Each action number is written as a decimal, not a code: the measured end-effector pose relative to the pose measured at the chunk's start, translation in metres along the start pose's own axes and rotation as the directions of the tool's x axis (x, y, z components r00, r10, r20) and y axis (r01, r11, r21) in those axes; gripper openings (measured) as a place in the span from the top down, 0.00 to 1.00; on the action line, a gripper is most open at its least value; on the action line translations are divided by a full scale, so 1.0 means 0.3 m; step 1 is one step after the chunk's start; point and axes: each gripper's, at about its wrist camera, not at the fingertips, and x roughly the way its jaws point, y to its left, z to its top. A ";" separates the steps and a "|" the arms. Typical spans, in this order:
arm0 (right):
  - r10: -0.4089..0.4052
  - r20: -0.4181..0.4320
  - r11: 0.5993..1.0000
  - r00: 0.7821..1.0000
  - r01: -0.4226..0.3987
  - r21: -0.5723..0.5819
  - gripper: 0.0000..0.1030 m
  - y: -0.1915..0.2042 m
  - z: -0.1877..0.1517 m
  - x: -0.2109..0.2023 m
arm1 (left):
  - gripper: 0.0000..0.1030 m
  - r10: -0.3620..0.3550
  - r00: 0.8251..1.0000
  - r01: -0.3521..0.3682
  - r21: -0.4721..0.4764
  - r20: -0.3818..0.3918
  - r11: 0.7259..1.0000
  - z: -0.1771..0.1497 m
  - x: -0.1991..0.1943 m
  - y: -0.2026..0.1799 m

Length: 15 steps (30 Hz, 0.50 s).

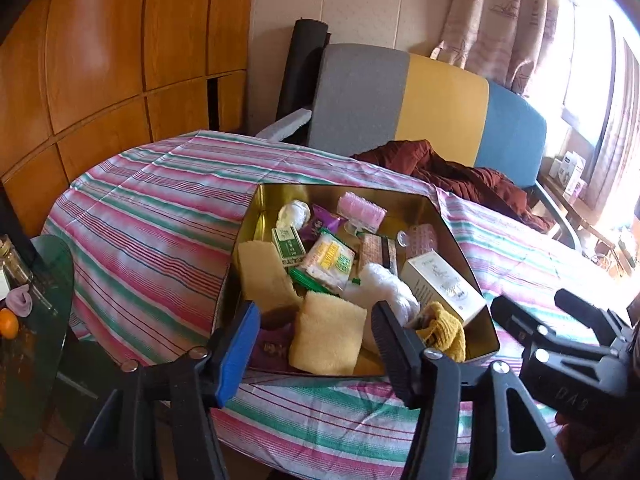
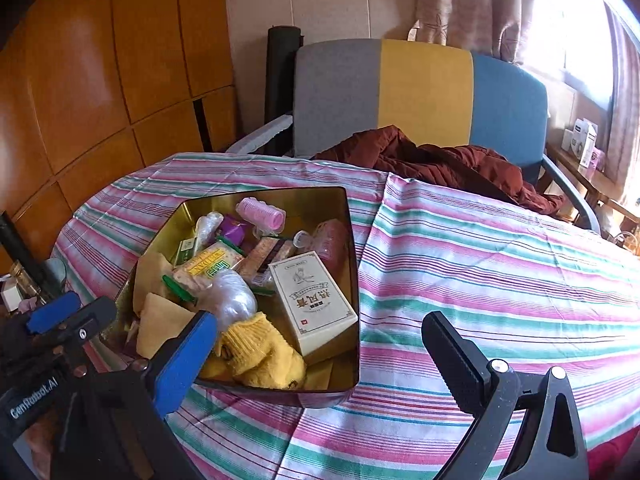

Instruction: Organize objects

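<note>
A gold tin (image 1: 460, 240) (image 2: 353, 240) sits on the striped tablecloth, packed with small items. Among them are a white carton (image 1: 440, 284) (image 2: 308, 300), a yellow knit sock (image 1: 444, 332) (image 2: 260, 352), a pink hair roller (image 1: 360, 210) (image 2: 260, 212), a snack packet (image 1: 328, 260) and a folded pale yellow cloth (image 1: 328, 336). My left gripper (image 1: 316, 344) (image 2: 76, 312) is open over the tin's near rim, its fingers either side of that cloth. My right gripper (image 2: 320, 356) (image 1: 536, 308) is open to the tin's right and holds nothing.
A maroon jacket (image 2: 440, 164) lies on the chair (image 2: 424, 88) with the grey, yellow and blue back behind the table. A wooden cabinet (image 1: 100, 60) is at the left. Low on the left, a glass side table (image 1: 52, 264) carries an orange (image 1: 8, 322). Bare tablecloth (image 2: 500, 260) stretches right of the tin.
</note>
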 end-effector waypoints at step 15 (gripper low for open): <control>0.003 -0.039 1.000 0.999 -0.003 0.000 0.00 -0.001 -0.017 0.043 | 0.44 0.023 1.000 -0.023 0.032 0.000 0.999 0.007 0.026 -0.006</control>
